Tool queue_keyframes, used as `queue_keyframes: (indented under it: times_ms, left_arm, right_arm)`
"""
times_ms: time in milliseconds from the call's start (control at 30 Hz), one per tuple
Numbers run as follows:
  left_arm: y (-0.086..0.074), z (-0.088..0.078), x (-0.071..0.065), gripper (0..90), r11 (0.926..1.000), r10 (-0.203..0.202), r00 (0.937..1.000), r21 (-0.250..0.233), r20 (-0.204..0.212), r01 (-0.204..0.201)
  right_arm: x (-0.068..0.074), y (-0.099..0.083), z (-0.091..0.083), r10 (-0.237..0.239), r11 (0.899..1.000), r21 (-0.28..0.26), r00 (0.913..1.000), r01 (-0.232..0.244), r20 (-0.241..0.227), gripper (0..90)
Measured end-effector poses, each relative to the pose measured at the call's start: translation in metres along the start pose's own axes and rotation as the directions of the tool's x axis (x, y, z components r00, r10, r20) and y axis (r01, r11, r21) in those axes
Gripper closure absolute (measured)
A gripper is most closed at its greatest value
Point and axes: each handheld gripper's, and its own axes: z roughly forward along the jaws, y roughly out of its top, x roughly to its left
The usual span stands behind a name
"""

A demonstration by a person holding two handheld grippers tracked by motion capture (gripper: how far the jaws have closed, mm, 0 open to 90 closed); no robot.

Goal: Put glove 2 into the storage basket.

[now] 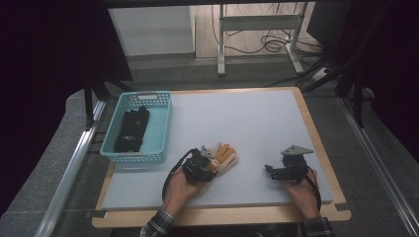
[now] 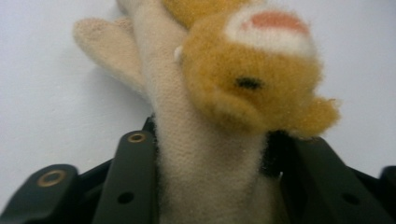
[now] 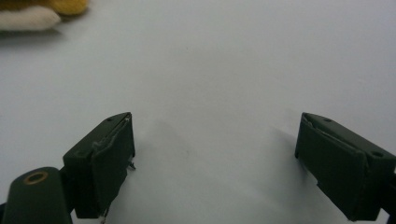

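Grippers: two, a left gripper (image 1: 210, 163) and a right gripper (image 1: 272, 171), one in each hand.
Hands: two, a left hand (image 1: 180, 185) and a right hand (image 1: 300, 191).
Plush gloves, cream and orange: one plush glove (image 1: 225, 157), lying on the table.
Baskets: one turquoise basket (image 1: 160, 132), at the table's left side.
Black gloves: one black glove (image 1: 132, 129), inside the basket.
Tables: one table (image 1: 247, 123) with a pale grey top.
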Motion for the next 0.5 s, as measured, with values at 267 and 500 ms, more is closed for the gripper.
queue_keyframes:
  times_ms: [267,500]
  left_arm:
    - [0.007,-0.019,0.008,76.0,0.9993,0.0,0.9999,-0.037,-0.013,0.0]
    - [0.014,-0.027,0.016,77.7,0.9987,-0.013,0.9995,-0.05,-0.029,0.012]
  right_arm:
    - [0.0,0.0,0.0,0.0,1.0,0.0,1.0,0.0,0.0,11.8]
    - [0.0,0.0,0.0,0.0,1.0,0.0,1.0,0.0,0.0,11.8]
